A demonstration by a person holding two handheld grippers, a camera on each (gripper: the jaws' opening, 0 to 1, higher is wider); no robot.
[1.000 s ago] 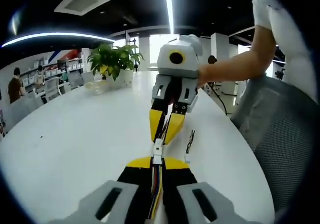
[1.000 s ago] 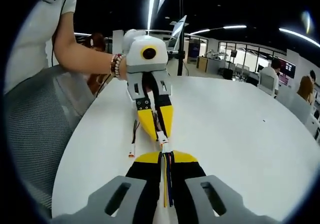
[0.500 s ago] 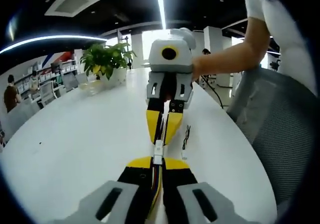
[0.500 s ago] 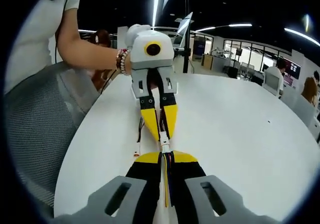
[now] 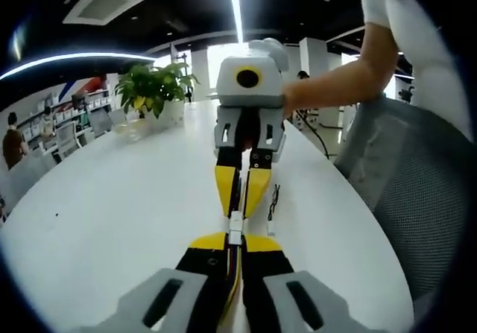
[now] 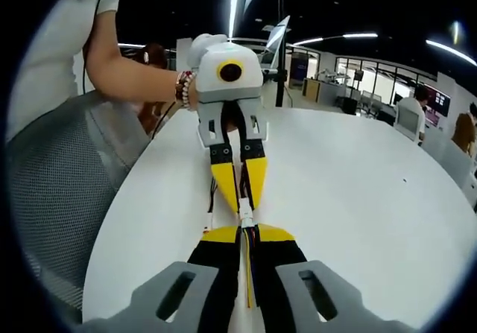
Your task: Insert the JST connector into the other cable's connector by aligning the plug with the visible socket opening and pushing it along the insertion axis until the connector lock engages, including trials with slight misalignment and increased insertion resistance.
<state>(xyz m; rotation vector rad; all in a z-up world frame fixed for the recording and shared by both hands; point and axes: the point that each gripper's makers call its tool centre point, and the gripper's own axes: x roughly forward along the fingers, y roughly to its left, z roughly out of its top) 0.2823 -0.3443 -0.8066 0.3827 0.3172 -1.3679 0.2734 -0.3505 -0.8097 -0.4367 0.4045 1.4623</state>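
- Both tongs met tip to tip above the white bench (image 5: pixel 112 221), at lower centre of each frame.
- Left tongs (image 5: pixel 233 245) clamped on a bundle of coloured wires (image 5: pixel 235 273) running between the yellow-tipped jaws; white connector (image 5: pixel 235 226) poking out just past the tips.
- Right tongs (image 6: pixel 247 236) likewise clamped on a cable (image 6: pixel 249 273), with a white connector (image 6: pixel 245 217) at the tips.
- In the left gripper view, right tongs (image 5: pixel 243 206) coming down from upper centre, jaws pinched together on a wire and touching the white connector.
- In the right gripper view, left tongs (image 6: pixel 242 203) coming in the same way from upper centre.
- Judged progress: plug and socket aligned and in contact, likely partly or fully mated; too small to tell whether the lock has engaged.
- Left to do, as a guess: a final push along the axis if the latch is not seated, then a check.
- Long axis of the joined connectors running bottom to top of each frame, in line with both pairs of jaws; no visible skew.
- Spare cable (image 5: pixel 272 203) lying on the bench just right of the tongs; seen as spare cable (image 6: pixel 211 210) left of them in the right gripper view.
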